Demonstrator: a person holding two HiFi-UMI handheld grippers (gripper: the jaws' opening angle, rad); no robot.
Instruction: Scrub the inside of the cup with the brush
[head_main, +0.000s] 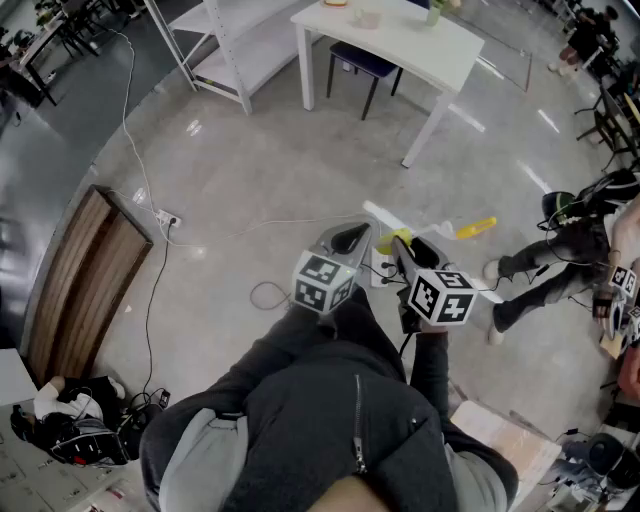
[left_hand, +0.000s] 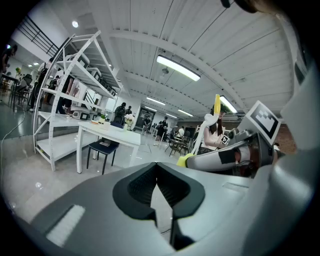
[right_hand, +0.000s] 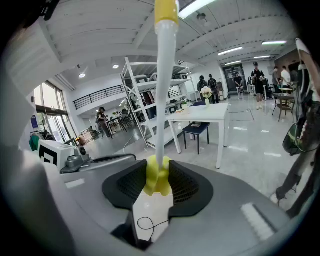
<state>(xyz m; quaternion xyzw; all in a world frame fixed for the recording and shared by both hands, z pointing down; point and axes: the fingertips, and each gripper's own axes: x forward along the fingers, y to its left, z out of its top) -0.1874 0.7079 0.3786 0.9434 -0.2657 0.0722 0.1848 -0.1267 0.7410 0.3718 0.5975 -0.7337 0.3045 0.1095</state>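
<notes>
Brush (right_hand: 162, 100) is off the floor, in the right gripper (right_hand: 159, 176), whose jaws are pressed onto its yellow lower part. The white handle runs up and away from the pads to a yellow tip. From the head view that tip (head_main: 478, 228) sticks out to the right above the grey floor (head_main: 230, 180) – nothing carries it but the gripper. The left gripper (left_hand: 157, 175) hangs just beside it, jaws fully together with nothing between them. Both are held in front of the person's dark jacket (head_main: 330, 420). Well beyond stands a white table (head_main: 400, 40) with a dark chair (head_main: 362, 65) tucked under it, and a white shelf rack (head_main: 230, 45) to its left – no cup can be made out for certain.
</notes>
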